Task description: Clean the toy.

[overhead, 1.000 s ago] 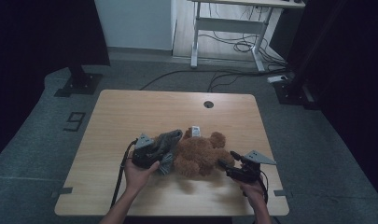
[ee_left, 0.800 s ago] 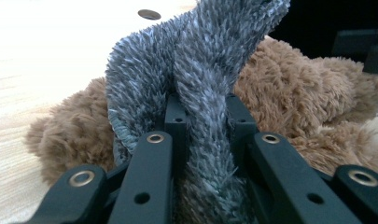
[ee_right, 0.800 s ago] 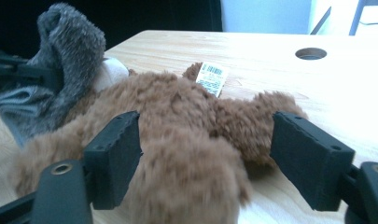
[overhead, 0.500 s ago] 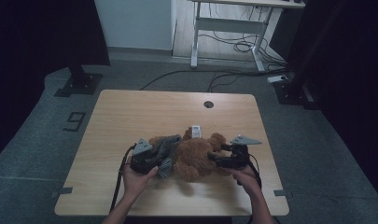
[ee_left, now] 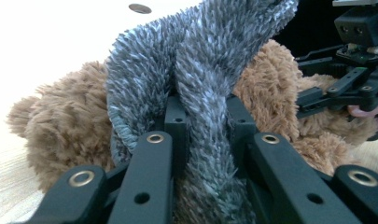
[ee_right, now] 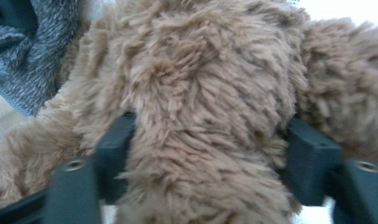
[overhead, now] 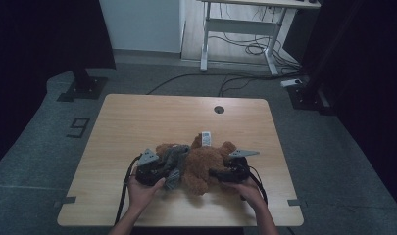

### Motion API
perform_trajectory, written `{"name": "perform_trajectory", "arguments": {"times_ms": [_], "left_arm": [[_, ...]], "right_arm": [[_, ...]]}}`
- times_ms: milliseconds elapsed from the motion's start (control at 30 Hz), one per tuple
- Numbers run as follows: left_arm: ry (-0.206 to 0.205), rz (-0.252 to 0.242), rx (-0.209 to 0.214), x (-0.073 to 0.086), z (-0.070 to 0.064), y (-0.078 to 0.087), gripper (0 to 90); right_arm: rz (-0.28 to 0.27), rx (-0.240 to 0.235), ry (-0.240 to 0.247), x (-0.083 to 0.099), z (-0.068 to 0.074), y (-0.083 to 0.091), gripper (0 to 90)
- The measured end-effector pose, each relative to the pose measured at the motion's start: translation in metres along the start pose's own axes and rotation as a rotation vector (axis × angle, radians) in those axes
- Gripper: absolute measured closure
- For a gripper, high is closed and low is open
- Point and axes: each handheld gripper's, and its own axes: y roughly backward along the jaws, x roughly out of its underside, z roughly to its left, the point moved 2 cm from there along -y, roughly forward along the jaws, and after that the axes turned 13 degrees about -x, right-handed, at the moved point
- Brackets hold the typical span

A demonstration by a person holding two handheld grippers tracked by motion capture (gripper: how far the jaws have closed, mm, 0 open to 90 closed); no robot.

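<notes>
Plush bear (overhead: 202, 164), brown and shaggy, lay on its side near the front edge of the worktop (overhead: 137, 117), roughly midway between the left and right edges. Its pile was long and tousled; in the right gripper view the fibres (ee_right: 200, 107) stood out in uneven tufts. A small white label (overhead: 206, 137) projected from the end of the bear toward the far edge. A grey knitted cloth (overhead: 174, 159), speckled light and dark, was draped across the bear's left part; in the left gripper view it (ee_left: 200, 70) rose as a twisted fold in front of the brown plush (ee_left: 60, 126).

The left gripper (overhead: 159, 171) was closed on the grey cloth, a fold of which was pinched between its two black jaws in the left gripper view. The right gripper (overhead: 218, 172) had its jaws set around a thick part of the bear, one jaw on each side with plush bulging between them and pressing on both; it gripped the bear. Each gripper carried a grey three-cornered plate and trailed a black cable toward the front edge.

Count: one bear, one grey cloth, one label, two grippers, two hands, the left hand (overhead: 142, 191) and the right hand (overhead: 250, 191) entering over the front edge. One round cable hole (overhead: 219, 109) lay near the far edge of the worktop, well apart from the bear.
</notes>
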Motion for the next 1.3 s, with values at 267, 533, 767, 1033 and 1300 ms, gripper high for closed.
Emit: {"name": "perform_trajectory", "arguments": {"times_ms": [267, 533, 767, 1033, 1300], "left_arm": [[0.006, 0.003, 0.006, -0.002, -0.001, -0.001, 75.4], [0.001, -0.009, 0.020, -0.012, -0.012, 0.005, 75.5], [-0.103, -0.033, 0.077, -0.048, -0.068, -0.010, 75.4], [-0.144, 0.066, 0.081, -0.036, -0.111, -0.065, 75.5], [-0.185, 0.034, 0.041, -0.016, -0.104, -0.050, 76.1]], "right_arm": [[-0.015, 0.051, 0.118, -0.001, 0.002, 0.003, 53.2], [-0.022, 0.116, 0.256, -0.006, 0.002, 0.001, 56.3], [-0.045, 0.142, 0.329, 0.004, 0.011, 0.003, 56.3], [-0.087, 0.147, 0.335, 0.013, 0.013, 0.003, 55.9], [-0.099, 0.108, 0.333, 0.020, 0.009, 0.007, 55.5]]}}
